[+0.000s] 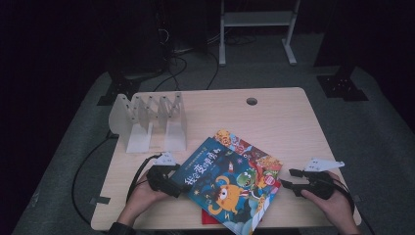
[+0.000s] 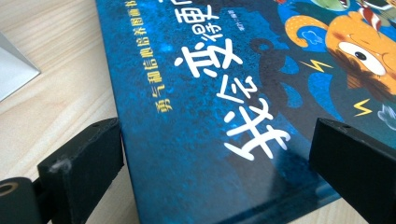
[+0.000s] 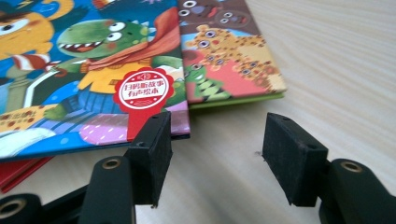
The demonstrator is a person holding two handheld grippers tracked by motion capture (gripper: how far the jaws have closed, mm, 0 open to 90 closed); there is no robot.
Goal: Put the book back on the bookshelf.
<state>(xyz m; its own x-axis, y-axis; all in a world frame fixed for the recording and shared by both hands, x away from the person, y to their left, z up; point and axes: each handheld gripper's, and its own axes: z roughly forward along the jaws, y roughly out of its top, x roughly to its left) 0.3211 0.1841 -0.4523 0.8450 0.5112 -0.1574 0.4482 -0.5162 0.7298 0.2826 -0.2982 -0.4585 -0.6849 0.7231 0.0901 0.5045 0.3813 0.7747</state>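
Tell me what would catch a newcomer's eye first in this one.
The blue picture book with its orange monster cover, lying askew on top of a small stack near the table's front edge. The left gripper sits open at its spine edge and the right gripper waits open just off its far corner. A white slotted book rack stands at the back left.
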